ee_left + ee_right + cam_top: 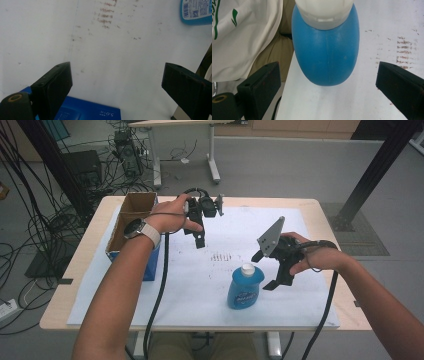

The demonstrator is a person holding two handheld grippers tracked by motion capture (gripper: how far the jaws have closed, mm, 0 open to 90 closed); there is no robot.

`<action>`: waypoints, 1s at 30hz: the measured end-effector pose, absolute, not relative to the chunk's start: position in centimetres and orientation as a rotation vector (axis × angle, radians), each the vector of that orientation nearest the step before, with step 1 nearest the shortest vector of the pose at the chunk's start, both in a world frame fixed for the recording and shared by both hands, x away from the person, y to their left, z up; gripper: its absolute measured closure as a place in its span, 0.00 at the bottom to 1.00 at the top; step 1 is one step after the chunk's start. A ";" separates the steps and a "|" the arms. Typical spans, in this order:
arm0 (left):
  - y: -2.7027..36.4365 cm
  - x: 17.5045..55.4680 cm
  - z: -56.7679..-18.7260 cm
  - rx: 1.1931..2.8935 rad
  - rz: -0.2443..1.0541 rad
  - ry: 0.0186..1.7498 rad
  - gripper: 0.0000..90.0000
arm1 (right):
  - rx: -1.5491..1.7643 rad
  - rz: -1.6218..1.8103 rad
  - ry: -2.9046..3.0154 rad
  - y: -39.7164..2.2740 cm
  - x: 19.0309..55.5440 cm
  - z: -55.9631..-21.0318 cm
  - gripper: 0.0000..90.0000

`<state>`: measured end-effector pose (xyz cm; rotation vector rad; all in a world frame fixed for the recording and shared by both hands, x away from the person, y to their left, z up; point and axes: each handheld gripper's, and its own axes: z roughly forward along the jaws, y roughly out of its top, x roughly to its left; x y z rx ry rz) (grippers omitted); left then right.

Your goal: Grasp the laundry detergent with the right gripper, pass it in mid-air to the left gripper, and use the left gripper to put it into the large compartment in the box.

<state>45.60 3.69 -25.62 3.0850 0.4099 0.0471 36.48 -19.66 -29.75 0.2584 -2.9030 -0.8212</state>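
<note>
blue bottle [245,288] stands upright just left of right gripper [267,270], jaws apart & empty; left gripper [200,237] farther off, also open.

Bare sheet [210,285] left of bottle [245,287]; box [131,220] blocks far left.
</note>
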 end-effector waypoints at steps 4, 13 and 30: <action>3.7 45.6 -25.6 3.086 0.049 0.409 0.11 | 0.258 -0.821 -2.904 -19.7 36.5 -29.8 0.06; 3.7 45.6 -25.6 3.090 0.048 0.404 0.11 | 0.258 -0.824 -2.902 -19.7 36.5 -29.7 0.06; 3.5 45.6 -25.7 3.086 0.051 0.405 0.11 | 0.254 -0.832 -2.904 -19.8 36.5 -29.7 0.06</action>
